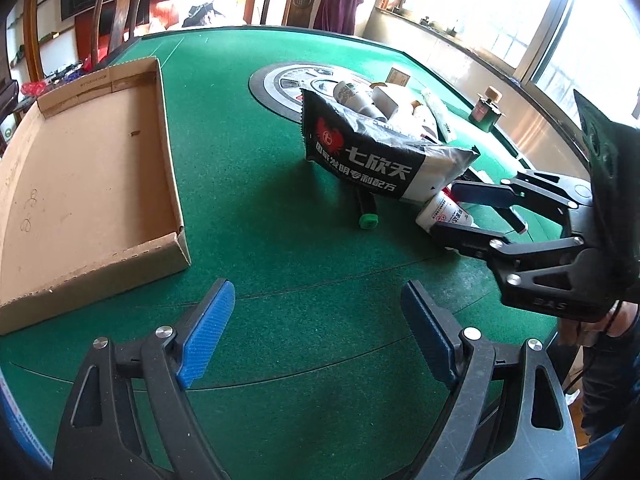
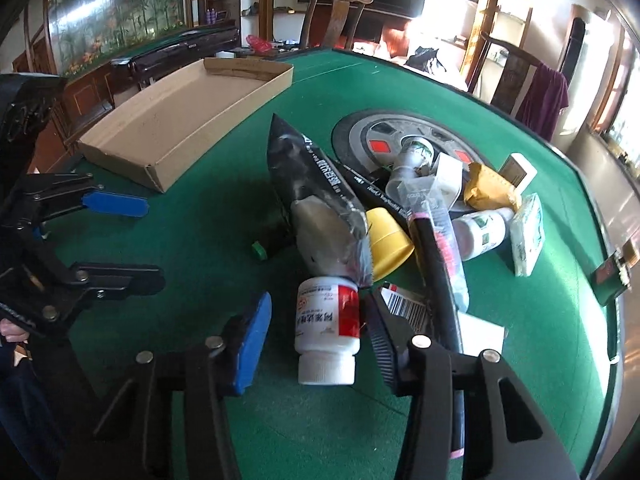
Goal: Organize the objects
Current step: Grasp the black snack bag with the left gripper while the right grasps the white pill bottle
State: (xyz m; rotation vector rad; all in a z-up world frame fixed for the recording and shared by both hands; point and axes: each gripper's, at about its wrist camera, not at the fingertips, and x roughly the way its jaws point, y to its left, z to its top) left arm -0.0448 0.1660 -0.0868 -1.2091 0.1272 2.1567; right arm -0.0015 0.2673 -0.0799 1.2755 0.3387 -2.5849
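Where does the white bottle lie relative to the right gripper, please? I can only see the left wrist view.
Observer: The white bottle lies on its side between the open fingers of the right gripper, with its cap toward the camera.
Operator: Thank you. Is anything hidden behind the black bag?
Observer: Yes, a yellow cup lies on its side right beside the black bag, on the side facing away from your camera.

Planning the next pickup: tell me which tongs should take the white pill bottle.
Right. The right tongs are open astride the white pill bottle; the left tongs hover open over bare green felt.
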